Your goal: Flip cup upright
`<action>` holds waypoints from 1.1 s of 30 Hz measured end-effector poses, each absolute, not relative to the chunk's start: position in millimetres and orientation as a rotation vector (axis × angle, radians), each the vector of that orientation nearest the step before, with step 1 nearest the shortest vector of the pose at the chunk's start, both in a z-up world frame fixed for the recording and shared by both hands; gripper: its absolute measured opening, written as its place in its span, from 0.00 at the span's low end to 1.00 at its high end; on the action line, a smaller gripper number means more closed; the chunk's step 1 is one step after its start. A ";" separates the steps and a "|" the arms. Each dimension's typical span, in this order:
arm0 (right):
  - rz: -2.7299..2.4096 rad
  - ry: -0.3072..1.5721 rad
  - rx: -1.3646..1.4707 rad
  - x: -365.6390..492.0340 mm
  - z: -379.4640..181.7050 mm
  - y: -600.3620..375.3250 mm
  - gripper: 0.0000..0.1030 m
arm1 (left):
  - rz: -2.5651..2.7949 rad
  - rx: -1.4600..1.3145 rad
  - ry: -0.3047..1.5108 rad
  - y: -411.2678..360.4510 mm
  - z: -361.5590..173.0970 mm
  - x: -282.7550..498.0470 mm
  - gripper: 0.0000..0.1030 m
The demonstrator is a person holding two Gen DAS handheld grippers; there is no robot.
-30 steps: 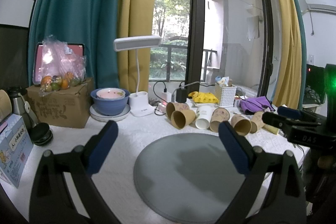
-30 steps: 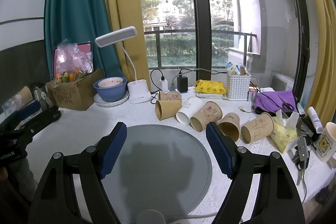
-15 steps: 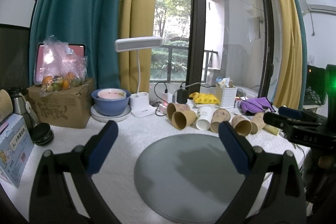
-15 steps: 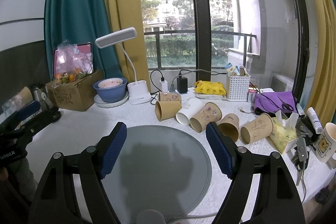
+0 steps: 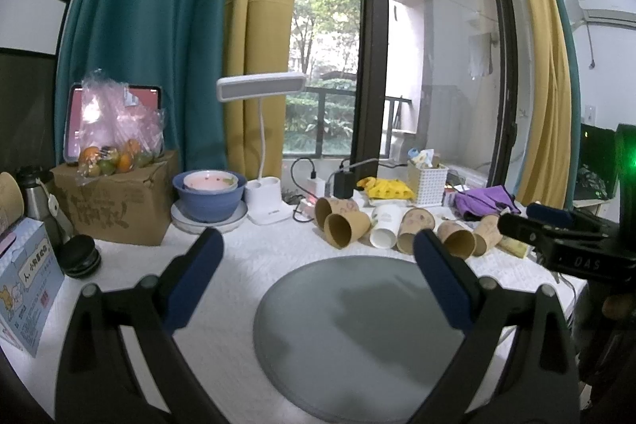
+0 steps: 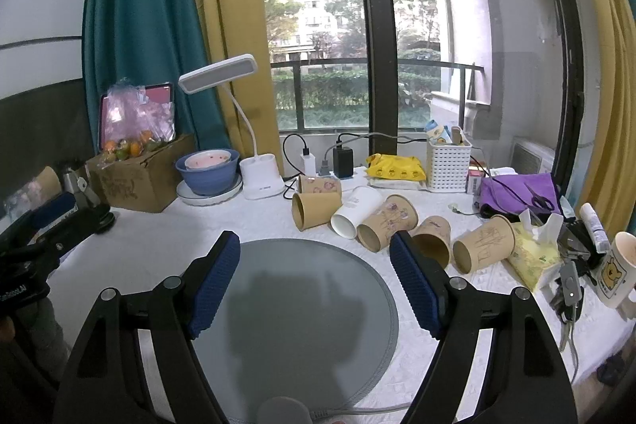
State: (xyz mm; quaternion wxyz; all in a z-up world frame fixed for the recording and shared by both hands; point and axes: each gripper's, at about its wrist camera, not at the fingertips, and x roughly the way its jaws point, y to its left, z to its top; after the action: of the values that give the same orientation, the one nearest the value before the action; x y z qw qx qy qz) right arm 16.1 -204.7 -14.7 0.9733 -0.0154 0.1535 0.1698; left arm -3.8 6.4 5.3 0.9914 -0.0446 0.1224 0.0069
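Several paper cups lie on their sides in a row behind a round grey mat (image 6: 294,308): brown ones (image 6: 316,210) and a white one (image 6: 355,211). The same row shows in the left wrist view, with a brown cup (image 5: 346,227) and the white cup (image 5: 385,221) behind the mat (image 5: 357,336). My left gripper (image 5: 316,281) is open and empty above the mat's near left. My right gripper (image 6: 314,285) is open and empty over the mat, short of the cups. Each gripper shows at the edge of the other's view.
A white desk lamp (image 6: 258,177), a blue bowl on a plate (image 6: 208,171), a cardboard box with fruit (image 6: 139,177), a white basket (image 6: 449,163), purple cloth (image 6: 520,189), a tissue pack (image 6: 532,253) and a bear mug (image 6: 620,273) crowd the table's back and right.
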 end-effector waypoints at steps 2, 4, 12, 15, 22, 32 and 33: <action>0.342 0.309 -0.031 16.3 -14.5 -204.7 0.78 | 0.014 -0.090 0.245 6.5 5.6 -3.8 0.95; 0.341 0.310 -0.031 16.3 -14.5 -204.8 0.78 | 0.014 -0.089 0.245 6.4 5.8 -3.7 0.95; 0.342 0.309 -0.031 16.4 -14.3 -205.3 0.78 | 0.016 -0.090 0.244 6.9 7.0 -2.9 0.95; 0.342 0.308 -0.030 16.3 -14.4 -205.3 0.78 | 0.017 -0.090 0.244 6.2 10.7 -1.1 0.95; 0.342 0.308 -0.029 16.2 -14.2 -205.5 0.78 | 0.017 -0.090 0.243 6.3 11.5 -0.5 0.95; 0.342 0.316 -0.017 18.7 -14.9 -208.2 0.78 | 0.010 -0.077 0.261 -1.4 11.5 7.5 0.94; 0.341 0.319 -0.014 20.4 -15.3 -209.4 0.78 | 0.007 -0.075 0.266 -3.4 9.2 8.4 0.94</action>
State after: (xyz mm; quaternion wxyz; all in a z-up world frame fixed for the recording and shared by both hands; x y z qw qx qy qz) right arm 20.4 -209.4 -15.3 0.9728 -0.0069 0.1580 0.1691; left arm 8.4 -3.4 9.2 0.9905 -0.0373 0.1325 0.0033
